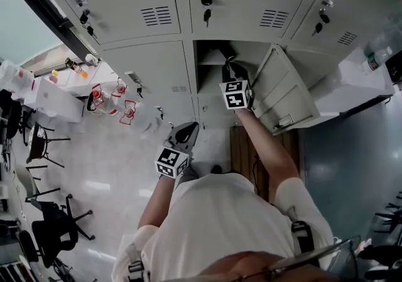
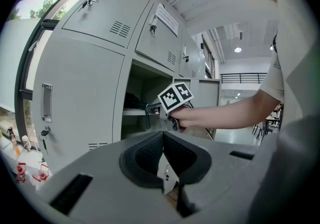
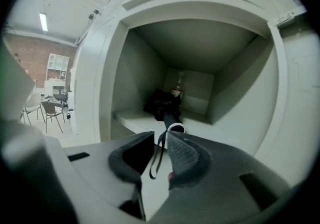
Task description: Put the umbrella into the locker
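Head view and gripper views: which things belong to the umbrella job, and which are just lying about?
Job: locker, open; its door; umbrella on its shelf; umbrella strap between the right gripper's open jaws.
Lying about: bottle behind the umbrella; red-and-white items on the floor; chairs.

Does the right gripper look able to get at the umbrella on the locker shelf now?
Probably yes. The locker door stands open, the umbrella lies straight ahead of the right gripper, nothing between them, and its strap hangs between the open jaws.
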Available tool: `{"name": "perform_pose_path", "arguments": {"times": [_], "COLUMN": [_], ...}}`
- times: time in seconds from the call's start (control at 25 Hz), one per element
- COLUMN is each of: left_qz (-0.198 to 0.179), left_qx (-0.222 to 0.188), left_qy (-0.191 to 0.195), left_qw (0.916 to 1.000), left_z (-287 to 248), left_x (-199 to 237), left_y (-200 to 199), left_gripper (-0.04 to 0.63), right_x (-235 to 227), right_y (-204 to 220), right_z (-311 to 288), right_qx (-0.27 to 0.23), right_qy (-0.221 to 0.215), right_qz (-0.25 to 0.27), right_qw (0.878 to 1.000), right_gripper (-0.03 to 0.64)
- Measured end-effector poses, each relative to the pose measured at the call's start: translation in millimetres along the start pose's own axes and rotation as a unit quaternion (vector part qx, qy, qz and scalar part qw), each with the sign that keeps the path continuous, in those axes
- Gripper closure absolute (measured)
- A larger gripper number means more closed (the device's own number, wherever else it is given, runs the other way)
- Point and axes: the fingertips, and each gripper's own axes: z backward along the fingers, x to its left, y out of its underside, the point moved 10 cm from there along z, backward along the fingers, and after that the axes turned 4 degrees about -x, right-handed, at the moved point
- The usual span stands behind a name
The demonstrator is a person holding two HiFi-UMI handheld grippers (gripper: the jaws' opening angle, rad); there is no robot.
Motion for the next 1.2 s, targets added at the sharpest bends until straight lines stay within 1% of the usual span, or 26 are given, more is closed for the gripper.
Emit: {"name": "perform_pose_path", "arguments": {"times": [0.08,0.2,0.32,0.52,0.72,0.84,0.96,1.04,1.2], "left_qz": [-0.002,-0.008,-0.013,-0.008,-0.007,-0.010,-0.010,-0.008,0.007], "left_qx": [0.002,0.009,0.014,0.015,-0.002,-0.012,-0.015,-0.014,-0.023], "left_qy": [-0.006,-0.014,-0.020,-0.028,-0.018,-0.007,0.008,0.017,0.033], "left_qw": [1.0000,0.9998,0.9996,0.9994,0.9998,0.9999,0.9998,0.9997,0.9992], "left_z": [2.4,6.0,11.5,21.8,33.6,44.7,60.6,72.7,98.5], "left_x": [-6.6,-16.7,-27.6,-36.3,-34.1,-31.2,-29.8,-29.1,-29.0], "left_y": [0.0,0.0,1.1,7.1,-1.6,-6.5,-8.2,-11.2,-18.3], "left_gripper": [0.592,0.592,0.592,0.592,0.592,0.592,0.592,0.592,0.592], "right_x": [5.4,9.4,10.1,9.2,23.6,34.2,47.2,56.3,75.3], "right_y": [1.3,4.0,8.7,13.8,7.6,12.4,16.7,17.2,13.9], "right_z": [17.5,44.6,74.7,114.7,153.5,174.3,192.7,204.5,229.8], "right_qx": [-0.009,-0.021,-0.042,-0.059,-0.080,-0.083,-0.074,-0.064,-0.059], "right_qy": [-0.011,-0.034,-0.055,-0.067,-0.078,-0.068,-0.053,-0.053,-0.069], "right_qz": [-0.004,-0.006,-0.014,-0.032,-0.029,-0.027,-0.029,-0.040,-0.085], "right_qw": [1.000,0.999,0.997,0.995,0.993,0.994,0.995,0.996,0.992], "right_gripper": [0.543,0.515,0.515,0.525,0.551,0.552,0.559,0.571,0.583]}}
